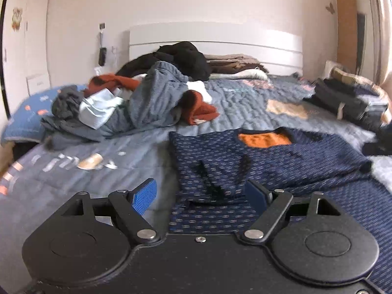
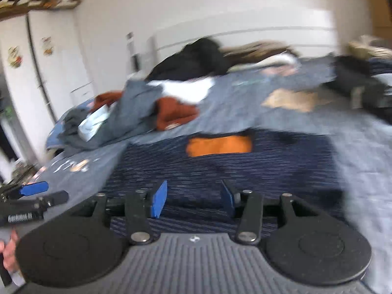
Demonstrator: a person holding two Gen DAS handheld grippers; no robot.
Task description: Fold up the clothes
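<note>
A navy patterned sweater lies spread on the near part of the bed, its orange neck lining facing up toward the far side. One fold or sleeve of it runs across the body toward the near edge.

The left gripper hangs low over the sweater's near left edge with its jaws wide apart. A raised fold of the fabric sits between the blue pads, but the left pad stands clear of the cloth over the bedcover; whether the right pad touches the fabric I cannot tell.

The right gripper hovers over the sweater's near middle, jaws partly open, with only flat fabric below the gap and nothing pinched. Its view is smeared by motion. At that view's left edge the left gripper's blue pad shows over the bedcover, with a hand just below it.

Far left on the bed sits a loose heap of clothes: grey-blue, rust, light blue and black pieces tangled together. Folded items lie stacked against the white headboard, and a dark folded stack rests at the far right.
</note>
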